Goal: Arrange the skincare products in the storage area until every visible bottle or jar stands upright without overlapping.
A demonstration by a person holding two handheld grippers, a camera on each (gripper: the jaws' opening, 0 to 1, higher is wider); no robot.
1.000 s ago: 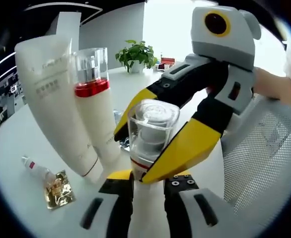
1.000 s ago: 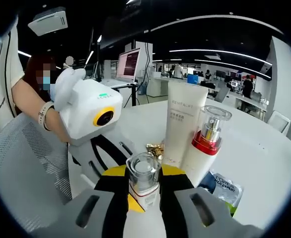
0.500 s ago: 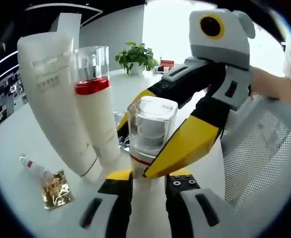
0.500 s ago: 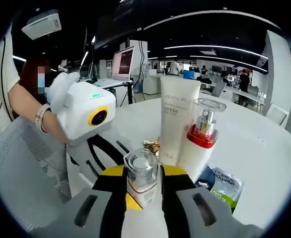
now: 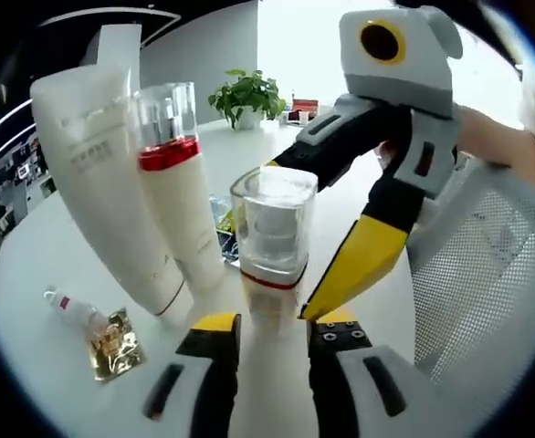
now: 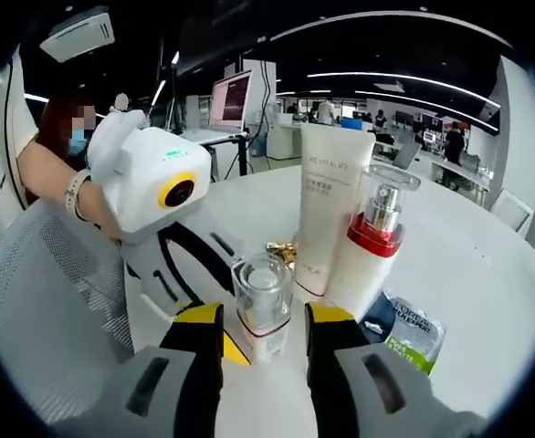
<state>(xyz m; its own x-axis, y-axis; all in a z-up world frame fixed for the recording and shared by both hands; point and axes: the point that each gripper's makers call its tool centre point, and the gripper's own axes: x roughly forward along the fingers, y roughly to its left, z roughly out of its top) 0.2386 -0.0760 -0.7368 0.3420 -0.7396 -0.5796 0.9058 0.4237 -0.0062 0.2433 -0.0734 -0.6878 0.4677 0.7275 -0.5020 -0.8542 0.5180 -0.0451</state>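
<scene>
A small white bottle with a clear square cap (image 5: pixel 272 239) (image 6: pixel 262 306) stands upright on the white table (image 5: pixel 30 274). My left gripper (image 5: pixel 273 321) is shut on its lower body. My right gripper (image 6: pixel 263 318) is open, with a gap on each side of the bottle. In the left gripper view one yellow finger (image 5: pixel 359 265) of the right gripper hangs off to the bottle's right. A tall white tube (image 5: pixel 103 173) (image 6: pixel 327 210) and a pump bottle with a red collar (image 5: pixel 178 201) (image 6: pixel 370 246) stand upright just beside it.
A gold sachet (image 5: pixel 112 342) and a tiny tube (image 5: pixel 71 310) lie flat on the table. A green and blue sachet (image 6: pixel 409 338) lies by the pump bottle. A white mesh chair (image 5: pixel 496 292) (image 6: pixel 39 301) is close by. A potted plant (image 5: pixel 249 100) stands at the far edge.
My right gripper has let go of the small bottle's cap, and its jaws now stand apart. The left gripper still grips the bottle, which sits a little lower toward the table.
</scene>
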